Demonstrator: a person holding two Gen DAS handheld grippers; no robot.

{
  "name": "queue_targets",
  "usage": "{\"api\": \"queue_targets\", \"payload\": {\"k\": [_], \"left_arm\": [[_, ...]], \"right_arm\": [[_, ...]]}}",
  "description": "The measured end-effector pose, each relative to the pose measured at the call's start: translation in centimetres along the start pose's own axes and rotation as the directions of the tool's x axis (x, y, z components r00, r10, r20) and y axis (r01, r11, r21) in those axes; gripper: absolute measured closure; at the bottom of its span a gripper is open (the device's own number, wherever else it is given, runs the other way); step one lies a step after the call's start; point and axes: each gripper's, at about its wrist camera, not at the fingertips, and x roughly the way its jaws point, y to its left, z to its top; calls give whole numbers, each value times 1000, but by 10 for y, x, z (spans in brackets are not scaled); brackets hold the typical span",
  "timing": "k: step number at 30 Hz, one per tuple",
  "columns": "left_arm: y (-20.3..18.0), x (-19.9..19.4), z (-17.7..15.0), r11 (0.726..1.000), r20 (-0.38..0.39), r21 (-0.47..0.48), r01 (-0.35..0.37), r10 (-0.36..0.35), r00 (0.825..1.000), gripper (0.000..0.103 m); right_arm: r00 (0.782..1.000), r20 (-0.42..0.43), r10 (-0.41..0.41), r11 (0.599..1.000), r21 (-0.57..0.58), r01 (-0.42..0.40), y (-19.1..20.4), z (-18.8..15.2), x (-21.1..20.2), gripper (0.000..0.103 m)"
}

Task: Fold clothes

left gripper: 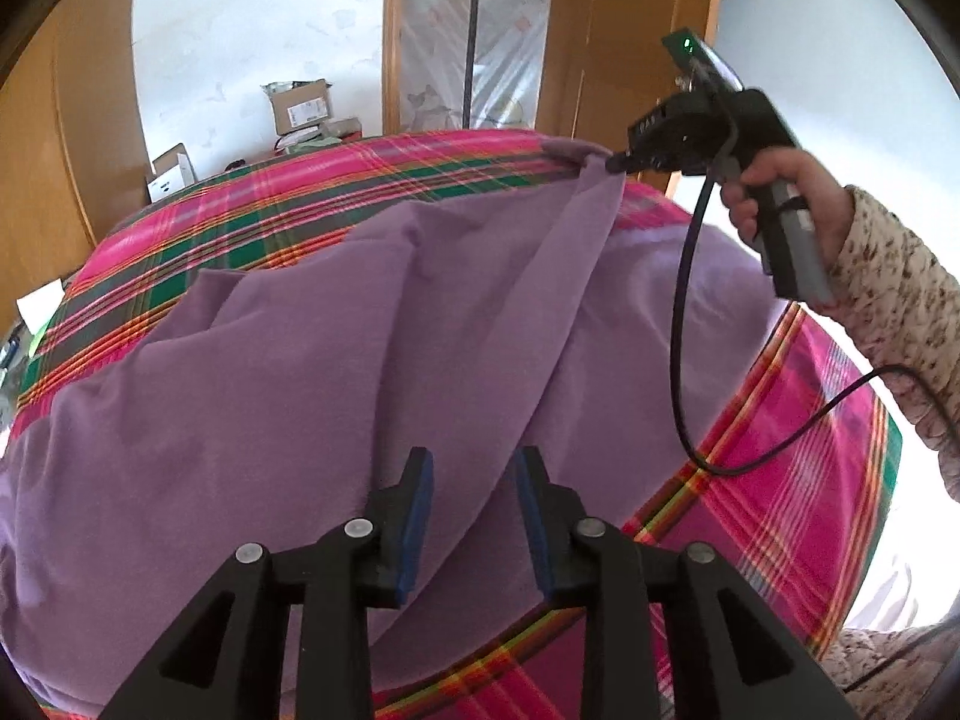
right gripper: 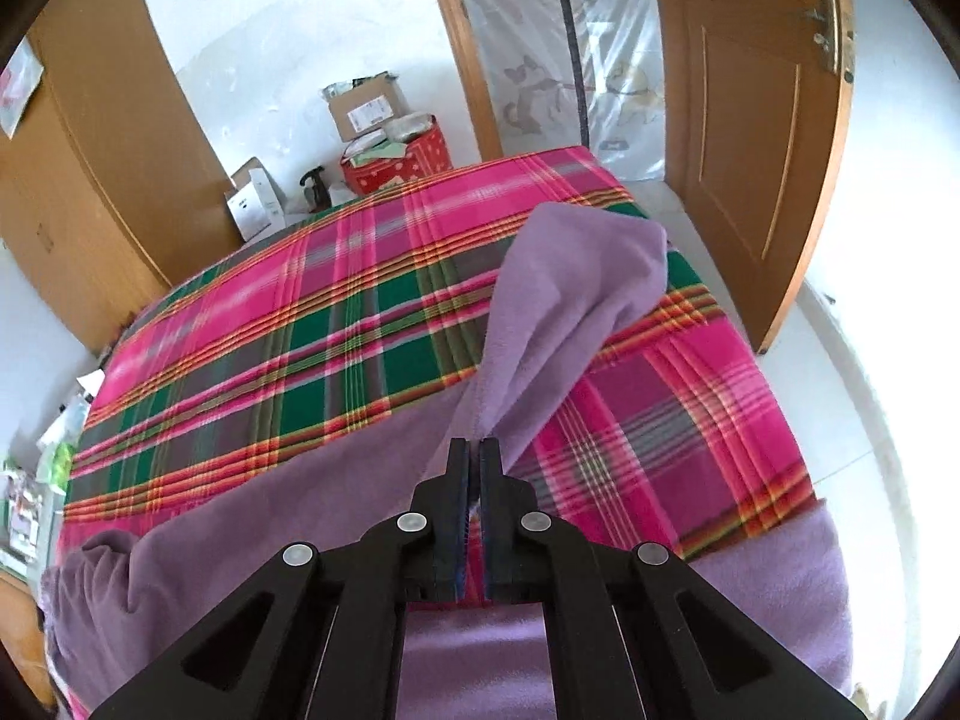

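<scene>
- Purple garment [left gripper: 288, 396] is lying spread and creased across the plaid bed cover [right gripper: 288, 324], one part being pulled up into a taut ridge.
- Right hand-held gripper [right gripper: 480, 450] is pinching a fold of the garment, jaws clamped together on it.
- Left hand-held gripper [left gripper: 474, 468] is hanging just over the garment, jaws parted and gripping nothing.
- Boxes [right gripper: 366, 102], a wardrobe [right gripper: 102, 138] and a wooden door [right gripper: 762, 120] are standing around the bed.

A purple garment [left gripper: 300, 372] lies spread on the bed, one corner lifted taut.
</scene>
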Motion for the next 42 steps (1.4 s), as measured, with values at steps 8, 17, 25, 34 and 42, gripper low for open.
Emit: {"api": "queue_targets", "payload": {"k": [8,17,25,34,42], "left_arm": [[-14,15,0,995,-32,71,-74,77,997,73],[-21,21,1,987,-30,131,-89,94,995,73],[-27,22,1,979,-24,171,-112,118,993,75],[-21,13,2,991,5,113,-68,68,998,99],[-14,5,6,996,46,73,-49,46,998,100]], "right_arm": [[994,46,103,991,85,-107,-29,-15,-8,100],[960,127,250,952,147,-267,-42,-7,-21,100],[962,139,234,964,93,-248,-34,-6,-27,100],[979,100,179,979,82,-187,-48,-22,-18,100],[973,54,222,959,167,-228,-71,-29,1,88]]}}
